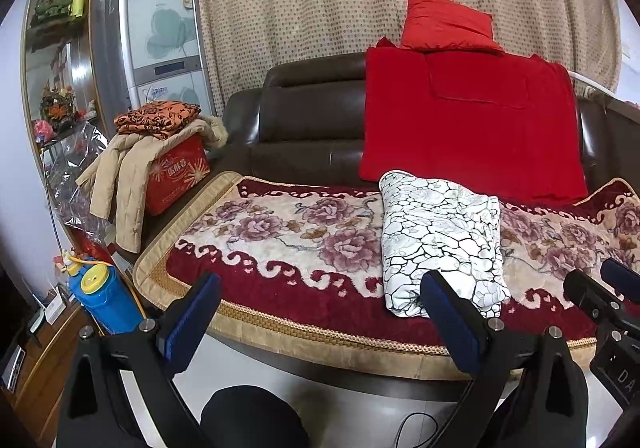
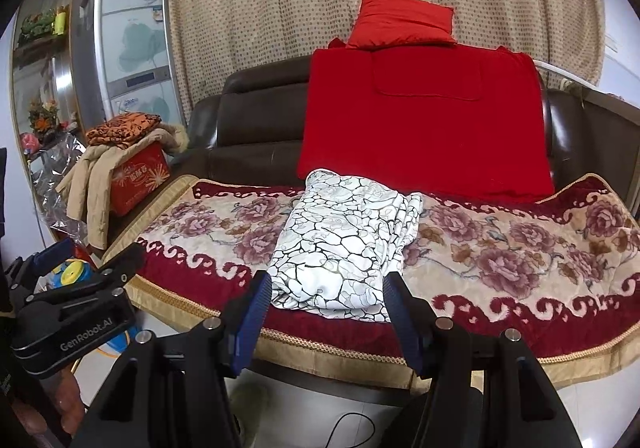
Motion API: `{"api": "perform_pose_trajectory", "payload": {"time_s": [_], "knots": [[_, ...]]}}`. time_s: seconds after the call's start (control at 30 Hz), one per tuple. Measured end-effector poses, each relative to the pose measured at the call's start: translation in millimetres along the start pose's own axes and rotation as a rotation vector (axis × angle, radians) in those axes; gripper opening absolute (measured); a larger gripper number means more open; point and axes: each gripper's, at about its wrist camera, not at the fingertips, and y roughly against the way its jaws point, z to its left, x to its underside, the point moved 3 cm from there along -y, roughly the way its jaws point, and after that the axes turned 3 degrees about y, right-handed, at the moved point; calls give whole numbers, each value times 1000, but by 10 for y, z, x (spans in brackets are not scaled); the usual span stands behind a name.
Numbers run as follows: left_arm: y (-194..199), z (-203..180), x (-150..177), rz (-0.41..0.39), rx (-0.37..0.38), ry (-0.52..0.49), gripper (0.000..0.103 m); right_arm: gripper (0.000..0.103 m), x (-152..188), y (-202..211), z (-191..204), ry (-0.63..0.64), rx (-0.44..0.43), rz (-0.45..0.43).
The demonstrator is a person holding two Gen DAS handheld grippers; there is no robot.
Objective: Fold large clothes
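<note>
Nearest the lens, both tools are released and hold nothing: the left hand-held gripper [image 1: 320, 312] spread wide, the right hand-held gripper [image 2: 326, 312] spread to either side of the bundle's near end, touching nothing. The floral sofa cover [image 2: 520, 248] carries the white crackle-patterned garment [image 2: 344, 244], folded into a compact bundle at its middle. Judgement: folding appears complete or nearly so; next calls for a final tuck or gripping the bundle to remove it.

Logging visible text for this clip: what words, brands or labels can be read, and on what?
"GenRobot.AI": on the left gripper body, in the right wrist view.
"DA": cut-off letters on the right gripper body.
Red box: gold characters, too blurred.
Tall appliance: stickers and logo, too small.
</note>
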Motion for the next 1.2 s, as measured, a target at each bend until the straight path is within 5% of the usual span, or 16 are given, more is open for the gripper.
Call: {"api": "perform_pose_trajectory", "payload": {"time_s": [1.2], "knots": [[56, -9, 77, 12, -9, -20, 99, 62, 87, -31, -28, -57, 14, 51]]}}
